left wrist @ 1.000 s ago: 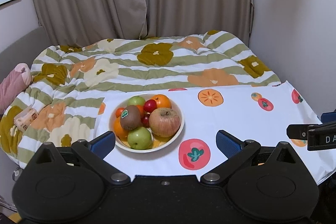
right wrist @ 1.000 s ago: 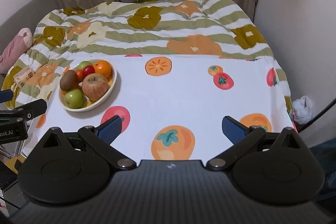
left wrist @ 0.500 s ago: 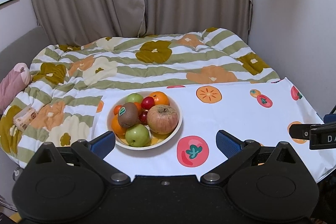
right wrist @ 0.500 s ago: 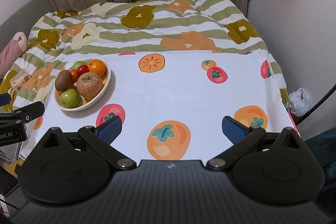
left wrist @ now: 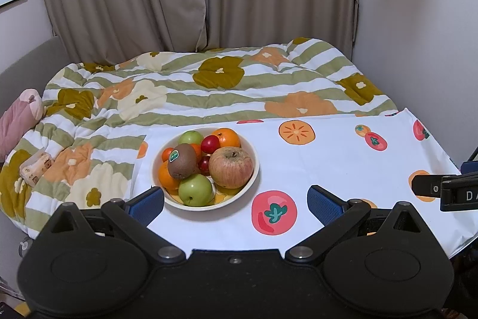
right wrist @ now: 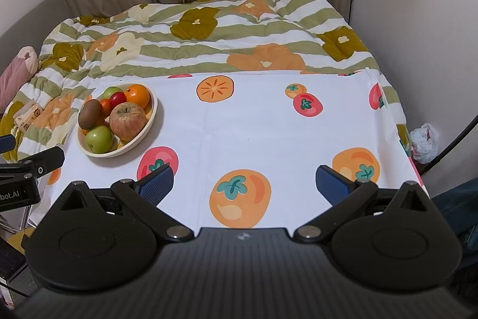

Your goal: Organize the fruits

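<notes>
Fingers of left gripper [left wrist: 236, 196] and right gripper [right wrist: 244, 180] spread, empty, fruit bowl [right wrist: 151, 117] near cloth's [right wrist: 254, 124] left edge

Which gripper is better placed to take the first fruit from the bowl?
Left. The left gripper is open just before the bowl; the right gripper, also open, is off to its side.

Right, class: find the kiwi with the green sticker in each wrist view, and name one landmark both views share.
Left wrist view: kiwi left of centre, in the bowl, sticker facing the camera, left of the big apple.
Right wrist view: kiwi far left, at the bowl's left side; sticker not visible.
Shared landmark: the big apple beside it.
</notes>
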Demonstrator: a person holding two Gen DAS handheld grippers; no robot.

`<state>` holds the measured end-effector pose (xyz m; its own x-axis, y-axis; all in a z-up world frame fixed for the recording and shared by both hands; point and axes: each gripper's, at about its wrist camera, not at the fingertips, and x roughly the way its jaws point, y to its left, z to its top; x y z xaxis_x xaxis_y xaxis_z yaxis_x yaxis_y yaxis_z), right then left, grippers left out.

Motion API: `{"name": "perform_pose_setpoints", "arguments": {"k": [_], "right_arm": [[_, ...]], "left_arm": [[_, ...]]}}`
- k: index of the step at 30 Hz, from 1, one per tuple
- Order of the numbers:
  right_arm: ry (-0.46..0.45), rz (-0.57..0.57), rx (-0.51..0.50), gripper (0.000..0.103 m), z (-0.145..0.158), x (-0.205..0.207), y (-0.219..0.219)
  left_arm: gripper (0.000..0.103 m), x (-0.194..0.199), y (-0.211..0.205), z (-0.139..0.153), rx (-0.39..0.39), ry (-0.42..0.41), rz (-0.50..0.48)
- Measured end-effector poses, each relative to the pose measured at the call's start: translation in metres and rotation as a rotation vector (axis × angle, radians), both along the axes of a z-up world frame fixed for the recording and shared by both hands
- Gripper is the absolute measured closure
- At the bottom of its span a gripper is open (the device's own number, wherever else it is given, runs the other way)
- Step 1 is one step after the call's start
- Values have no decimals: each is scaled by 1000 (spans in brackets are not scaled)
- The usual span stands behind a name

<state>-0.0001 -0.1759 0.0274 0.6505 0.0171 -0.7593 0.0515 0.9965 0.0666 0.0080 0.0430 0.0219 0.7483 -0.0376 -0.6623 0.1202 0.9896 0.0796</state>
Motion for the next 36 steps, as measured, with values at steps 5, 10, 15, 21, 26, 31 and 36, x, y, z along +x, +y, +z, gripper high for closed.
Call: {"name": "perform_pose_setpoints", "arguments": {"k": [5,10,15,21,26,31,36], "right_arm": [[1,2,0,0,0,0,0],[1,2,0,0,-1,0,0],[4,0,0,0,-1,-2,2],[4,1,-1,0,-1,-2,2],[6,-1,-1,0,-1,-2,2],[5,0,-1,0,-1,-2,2],[6,-1,-1,0,-1,-2,2]], "left_arm": [[0,-2,5,0,-9,3,10],[0,-3,7,0,-12,5,14],[0,-3,6,0,-11,5,14],[0,-3,7,0,-11,6,16],[0,-3,9,0,-13,7,16],[0,-3,11,-1,-17,10,16],[0,-3,12,-1,-19,5,19]]}}
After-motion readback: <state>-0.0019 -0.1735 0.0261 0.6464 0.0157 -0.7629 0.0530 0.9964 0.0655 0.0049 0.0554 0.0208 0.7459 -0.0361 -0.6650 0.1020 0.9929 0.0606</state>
